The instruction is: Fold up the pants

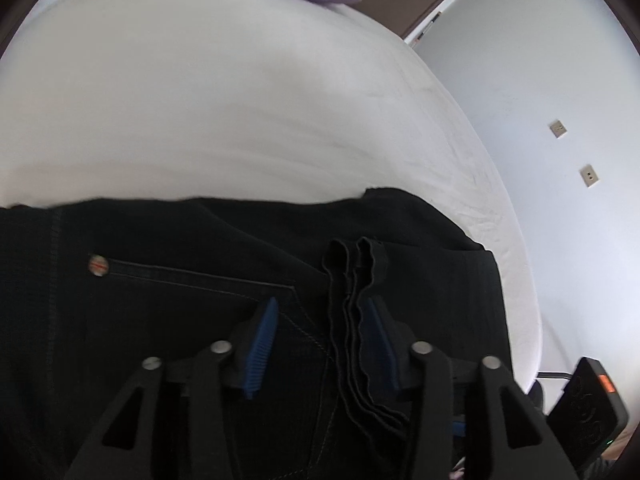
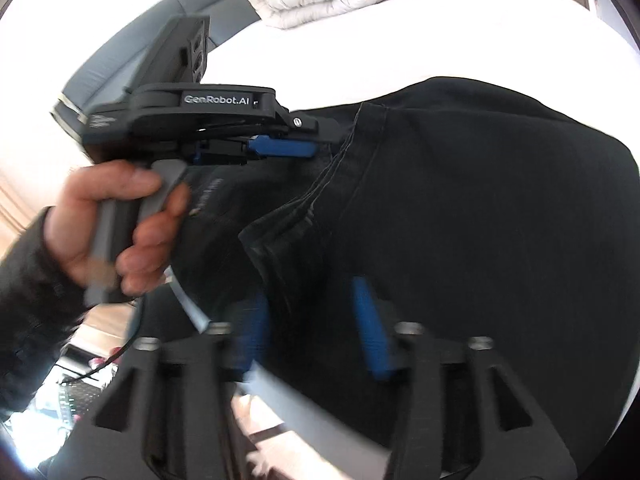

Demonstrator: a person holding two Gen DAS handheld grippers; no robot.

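Black pants (image 1: 200, 300) spread folded on a white bed (image 1: 220, 112), stacked hem edges (image 1: 352, 312) uppermost. Left tongs (image 1: 324, 344) angled down over the cloth, released, blue pads (image 1: 262, 348) apart either side of the hems. Left hand (image 2: 120, 224) wrapped round the grey handle, dark sleeve (image 2: 28, 280) behind. Right tongs (image 2: 316, 324) likewise released, tilted down above the pants, blurred.

Left black two-finger gripper with blue ribbed pads (image 1: 320, 344) points steeply down, jaws parted. The person's left hand (image 2: 120, 220), dark sleeve at the wrist, is wrapped round its grey handle. Right black blue-padded gripper (image 2: 316, 328) stands apart too, blurred.
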